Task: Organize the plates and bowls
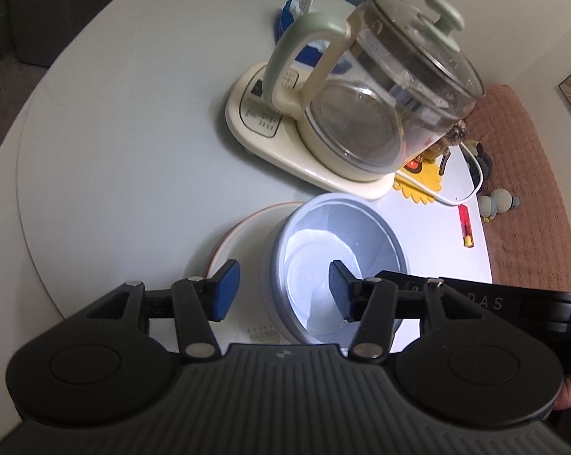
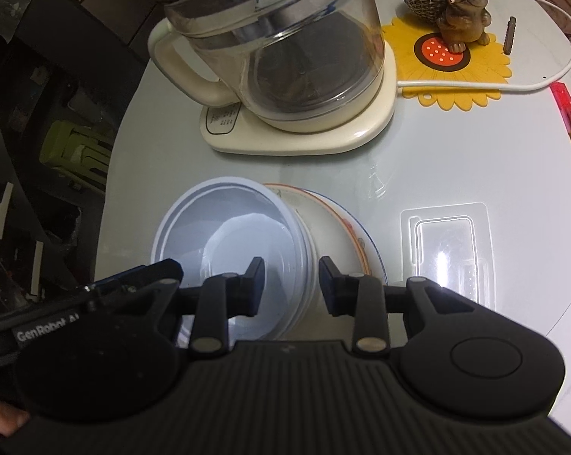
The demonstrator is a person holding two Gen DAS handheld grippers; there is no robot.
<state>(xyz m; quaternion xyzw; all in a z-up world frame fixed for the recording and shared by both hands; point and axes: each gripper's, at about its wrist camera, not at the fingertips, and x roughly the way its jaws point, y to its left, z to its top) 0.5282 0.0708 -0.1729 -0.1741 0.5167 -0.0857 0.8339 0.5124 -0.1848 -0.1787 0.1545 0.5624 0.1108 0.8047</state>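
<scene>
A pale grey-blue bowl (image 1: 334, 265) sits on a white plate with an orange rim (image 1: 239, 235), near the front edge of the round white surface (image 1: 126, 144), just in front of the glass kettle (image 1: 391, 87) on its cream base. The bowl covers much of the plate; only a crescent of it shows at the left in the left wrist view and at the right in the right wrist view, where the plate's patterned edge (image 2: 357, 235) is partly cut off by the gripper body. The left gripper (image 1: 281, 290) is released: its blue pads straddle the bowl's near-left wall, one outside and one inside over the bowl's floor, with clear gaps to the wall. The right gripper (image 2: 292, 284) also straddles the bowl's wall on its plate side, with one finger (image 2: 255, 280) inside the bowl and the other outside above the plate; daylight shows on both sides of the wall, so it looks unclenched, though the contact is hard to judge from this angle. Each gripper's body hides the bowl's nearest rim. Behind the kettle, a yellow sunflower mat (image 2: 452, 68) carries a dog figurine (image 2: 463, 3); a red lighter (image 2: 568, 113) lies near the surface's edge, and a clear plastic tray (image 2: 448, 242) is partly hidden by the right gripper.
</scene>
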